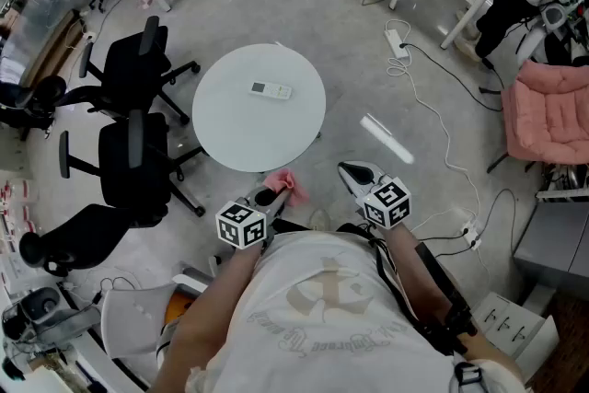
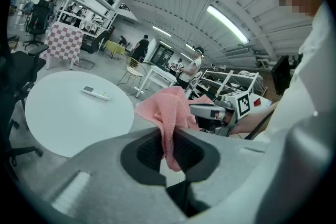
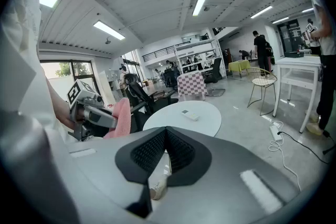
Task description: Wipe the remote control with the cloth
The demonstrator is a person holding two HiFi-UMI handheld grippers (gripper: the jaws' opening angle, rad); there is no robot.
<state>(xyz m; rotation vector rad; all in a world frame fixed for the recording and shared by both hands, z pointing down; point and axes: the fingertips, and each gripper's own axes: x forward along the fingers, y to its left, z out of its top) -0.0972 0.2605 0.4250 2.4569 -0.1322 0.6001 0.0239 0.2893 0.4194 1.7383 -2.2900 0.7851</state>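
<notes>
My left tongs [image 1: 266, 199] are clamped on the pink cloth [image 1: 287, 183], just short of the round tabletop's [image 1: 230, 138] near edge. The remote control [image 1: 271, 89] lies near the tabletop's middle, straight ahead of those tongs and well apart, its long axis running across my reach. My right tongs [image 1: 353, 172] are closed on nothing, off to the right, and I judge them the farther pair.

head view: high overhead, steeply down on round tabletop [image 1: 248, 135] | left gripper view: low, level, facing tabletop | right gripper view: likewise, from farther right | shared: tabletop, remote control [image 1: 271, 90]
</notes>
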